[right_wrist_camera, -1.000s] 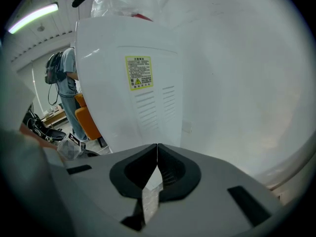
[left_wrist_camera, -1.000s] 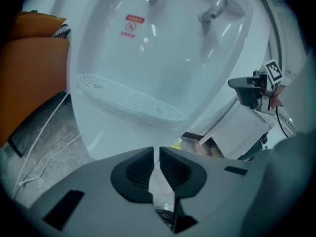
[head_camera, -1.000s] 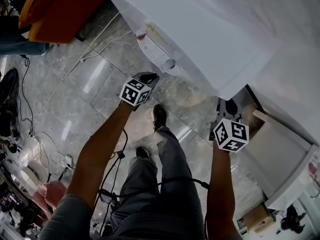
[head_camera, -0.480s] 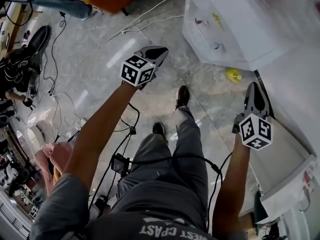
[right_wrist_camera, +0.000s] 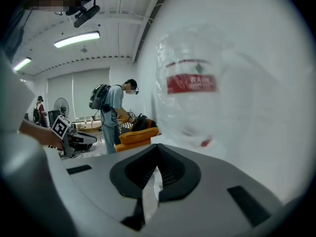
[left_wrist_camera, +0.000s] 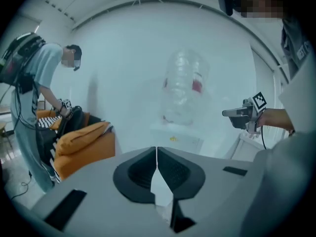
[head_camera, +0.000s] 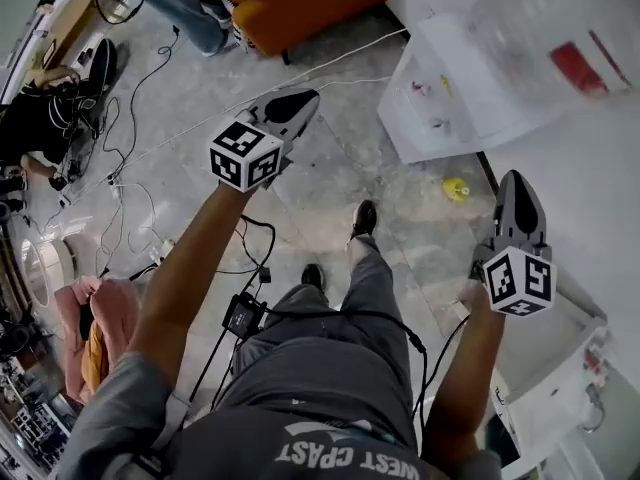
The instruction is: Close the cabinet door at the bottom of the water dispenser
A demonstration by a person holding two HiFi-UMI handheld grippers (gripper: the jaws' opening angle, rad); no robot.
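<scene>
Both tongs are clenched on nothing, jaw tips touching: the left gripper [head_camera: 300, 101] is held out over the pale stone floor [head_camera: 330, 178], and the right gripper [head_camera: 518, 183] hangs near the wall [head_camera: 600, 188]. Both are well apart from the white water dispenser [head_camera: 460, 93], which stands ahead with a clear bottle [head_camera: 530, 18] on top. Its cabinet door lies low on the front face, too small here to tell whether it is ajar. I judge it a light, stiff, smooth hinged panel, best pushed with shut tips near its free edge, not gripped.
</scene>
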